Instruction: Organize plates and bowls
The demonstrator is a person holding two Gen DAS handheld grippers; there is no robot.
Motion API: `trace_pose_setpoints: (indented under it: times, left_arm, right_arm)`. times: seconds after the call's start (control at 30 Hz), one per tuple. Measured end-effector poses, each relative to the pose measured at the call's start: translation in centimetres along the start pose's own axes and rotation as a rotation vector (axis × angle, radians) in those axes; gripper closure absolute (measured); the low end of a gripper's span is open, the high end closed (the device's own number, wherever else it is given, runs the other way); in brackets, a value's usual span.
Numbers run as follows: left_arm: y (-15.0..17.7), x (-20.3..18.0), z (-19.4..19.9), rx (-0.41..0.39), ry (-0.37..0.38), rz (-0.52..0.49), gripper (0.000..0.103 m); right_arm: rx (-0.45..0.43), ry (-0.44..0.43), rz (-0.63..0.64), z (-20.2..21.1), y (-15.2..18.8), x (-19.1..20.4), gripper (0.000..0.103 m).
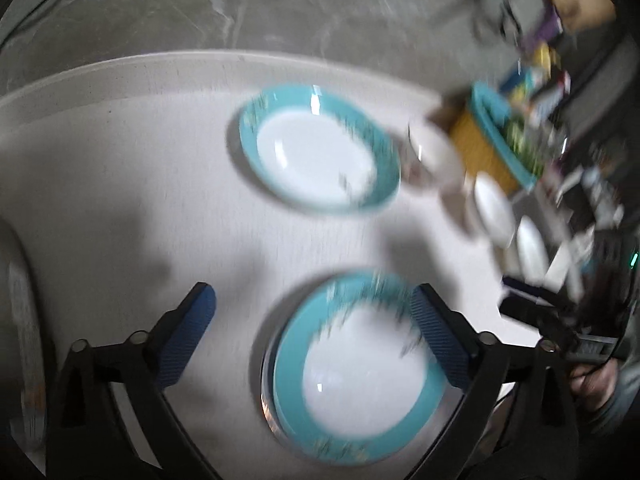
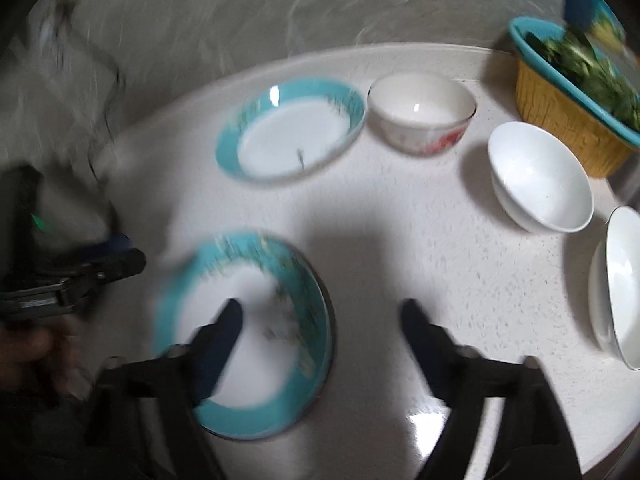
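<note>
Two teal-rimmed white plates lie on the white table (image 1: 120,200). The far plate (image 1: 320,148) (image 2: 292,128) lies alone. The near plate (image 1: 356,368) (image 2: 256,280) rests on a second plate whose edge shows under its left side. My left gripper (image 1: 312,292) hangs open above the near plate's far-left edge, its right finger (image 1: 440,340) over the rim and nothing gripped. My right gripper (image 2: 322,308) is open too, its left finger (image 2: 220,340) above the near plate and its right finger over bare table. Both views are motion-blurred.
A red-patterned bowl (image 2: 420,112) stands right of the far plate. A white bowl (image 2: 540,176) and stacked white bowls (image 2: 620,280) line the table's right edge. A yellow basket (image 2: 560,120) with a teal rim holds greens. Grey floor lies beyond the table.
</note>
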State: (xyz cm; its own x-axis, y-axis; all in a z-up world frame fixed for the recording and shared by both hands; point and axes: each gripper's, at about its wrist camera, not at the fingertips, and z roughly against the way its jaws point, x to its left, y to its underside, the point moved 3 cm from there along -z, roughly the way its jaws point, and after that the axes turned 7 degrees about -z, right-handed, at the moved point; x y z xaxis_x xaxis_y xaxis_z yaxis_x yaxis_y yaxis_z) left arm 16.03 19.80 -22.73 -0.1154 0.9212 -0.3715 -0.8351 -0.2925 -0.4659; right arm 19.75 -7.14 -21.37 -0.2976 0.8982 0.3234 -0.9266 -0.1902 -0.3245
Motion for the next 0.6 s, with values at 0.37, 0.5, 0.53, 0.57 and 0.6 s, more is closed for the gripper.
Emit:
trace_pose_setpoints:
  times: [0.37, 0.5, 0.53, 0.57, 0.6]
  left_arm:
    - [-10.7, 6.0, -6.5, 0.040, -0.044, 0.038, 0.000]
    - [-12.5, 8.2, -9.8, 0.102, -0.055, 0.055, 0.000]
    - [-12.9, 8.5, -10.4, 0.112, -0.057, 0.048, 0.000]
    - [-13.2, 8.6, -10.9, 0.119, -0.054, 0.044, 0.000]
    - [-13.4, 8.8, -11.5, 0.129, -0.054, 0.042, 0.000]
  right_arm:
    - [-0.038, -0.186, -0.254, -3.9, -8.3, -0.8, 0.000]
    - [-0.029, -0.180, -0.300, -6.9, -9.2, -1.1, 0.011]
    - [-0.030, -0.174, -0.310, -7.6, -9.5, -1.3, 0.014]
    - [-0.029, -0.170, -0.321, -8.3, -9.8, -1.5, 0.015]
    - [-0.028, -0.168, -0.336, -9.0, -10.1, -1.6, 0.015]
